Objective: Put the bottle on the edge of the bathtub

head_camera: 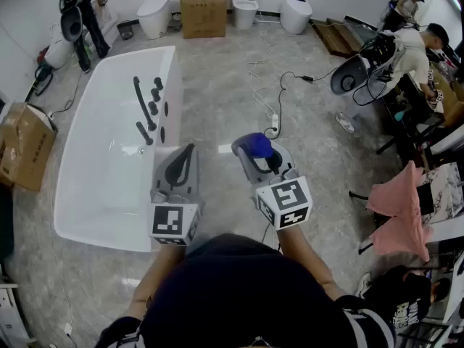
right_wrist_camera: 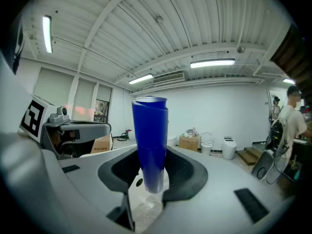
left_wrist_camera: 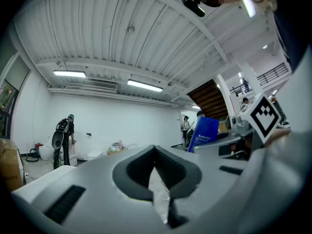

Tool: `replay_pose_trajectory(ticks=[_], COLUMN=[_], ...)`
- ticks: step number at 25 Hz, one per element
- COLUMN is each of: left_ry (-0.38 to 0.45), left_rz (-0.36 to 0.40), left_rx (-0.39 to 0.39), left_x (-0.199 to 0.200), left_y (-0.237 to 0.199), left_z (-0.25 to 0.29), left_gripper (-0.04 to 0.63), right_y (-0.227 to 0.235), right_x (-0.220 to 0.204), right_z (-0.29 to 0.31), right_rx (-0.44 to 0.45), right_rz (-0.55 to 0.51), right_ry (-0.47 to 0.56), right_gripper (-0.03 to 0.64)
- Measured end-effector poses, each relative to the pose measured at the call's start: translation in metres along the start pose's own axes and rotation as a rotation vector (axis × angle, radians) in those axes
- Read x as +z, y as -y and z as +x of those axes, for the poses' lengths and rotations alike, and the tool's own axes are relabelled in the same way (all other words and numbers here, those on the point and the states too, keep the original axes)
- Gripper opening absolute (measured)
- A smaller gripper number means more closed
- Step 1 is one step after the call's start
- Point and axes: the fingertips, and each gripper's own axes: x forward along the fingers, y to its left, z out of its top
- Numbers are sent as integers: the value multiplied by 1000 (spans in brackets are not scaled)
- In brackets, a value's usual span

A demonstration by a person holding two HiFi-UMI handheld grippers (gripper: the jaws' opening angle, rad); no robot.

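- Grey marbled floor (head_camera: 217, 93) spreads all round us. A white bathtub (head_camera: 171, 64) stands toward its left edge, long side running away from us.
- Along the tub's right edge, toward the far end, we spot a cluster of black fittings (head_camera: 148, 107). The near stretch of that edge looks bare.
- At the floor's far edge stand a cardboard box (head_camera: 204, 9) and some toilets (head_camera: 154, 14), and a white cable (head_camera: 274, 122) trails across the middle. Other people are busy at the far left and the right.
- Now the right gripper (right_wrist_camera: 153, 172): it's clamped on the blue bottle (right_wrist_camera: 150, 135). The bottle stands upright between the pads, its top well above the jaws.
- From the head view, we're carrying that bottle in the air over the floor. It's near the tub's right edge but apart from it, touching nothing but the gripper.
- The left gripper (left_wrist_camera: 155, 150) has its jaws together with nothing between them. It's held level and shows in front of the tub's near right corner.
- Progress check: the bottle is in hand, so the pick-up is done. The placing is not yet done, as no bottle rests on the rim.
- What's left, as we judge it: swing the bottle left over the bare part of the right edge, lower it until the base sits flat, then open the jaws and back away.
- One worry is that a tall bottle on a rim could tip if we let go while it's tilted.
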Motion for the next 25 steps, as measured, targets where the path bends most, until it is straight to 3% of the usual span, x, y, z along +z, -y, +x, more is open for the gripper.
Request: replay_pose_trajectory(ticks=[11,16,25], left_ry=[-5,-20,-13], left_rz=[-40,-17,-31], left_rx=[25,1,-5], left_x=[4,-9,-20], left_y=[6,4,-38], left_z=[14,23,90], left_gripper=[2,2,2], right_y=[15,20,49], right_x=[-4,-12,-8], right_z=[3,11,82], right_rx=[23,46,30], right_rz=[-15,9,30], right_ry=[4,-3,-11], right_gripper=[160,160,160])
